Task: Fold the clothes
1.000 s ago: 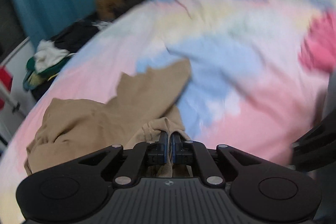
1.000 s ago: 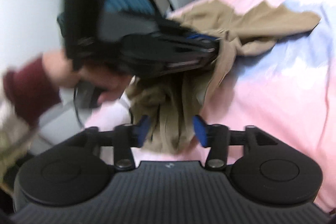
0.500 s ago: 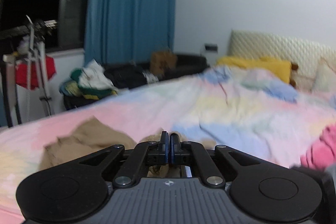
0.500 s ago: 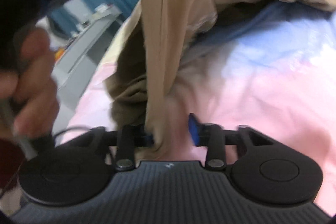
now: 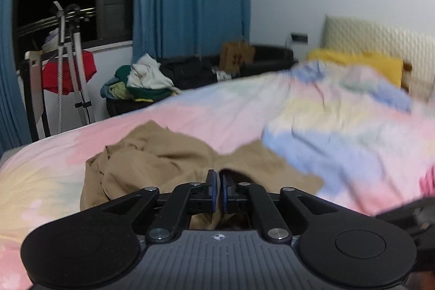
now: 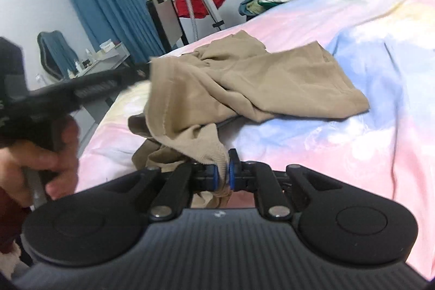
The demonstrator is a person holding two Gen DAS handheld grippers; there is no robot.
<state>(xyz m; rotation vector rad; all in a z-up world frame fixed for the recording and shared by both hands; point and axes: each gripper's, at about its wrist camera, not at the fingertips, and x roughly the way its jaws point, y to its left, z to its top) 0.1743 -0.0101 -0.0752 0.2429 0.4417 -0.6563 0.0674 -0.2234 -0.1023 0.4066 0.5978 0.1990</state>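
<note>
Left tongs (image 5: 218,182): jaws nearly together and opening by a small gap; tan cloth lies right under and behind the blue pads, but whether any of it sits between them is hidden by the tongs' own body. In the right wrist view these tongs (image 6: 148,66) reach in from the left, blurred, tip at the raised edge of the cloth, so a grip there cannot be confirmed.
Right tongs (image 6: 223,167): jaws closing, pads pressed on a ribbed hem of the tan garment; a pinch of cloth shows between the blue pads.
Tan garment (image 6: 261,80): crumpled on the bed just ahead of both tongs, one edge lifted toward the left tongs, the hem drawn down into the right tongs. Its type is hard to make out in the bunching. In the left wrist view the garment (image 5: 152,162) spreads ahead and to the left of the tongs.
Bed (image 5: 339,132): pastel pink, blue and yellow cover, blurred on the far right.
Hand (image 6: 38,154): grips the left tongs' handle at the left of the right wrist view, cut off by the frame edge.
Pink item (image 5: 428,181): far right of the left tongs, cut off, not identifiable.
Clothes pile (image 5: 141,83): beyond the bed, well ahead of the tongs.
</note>
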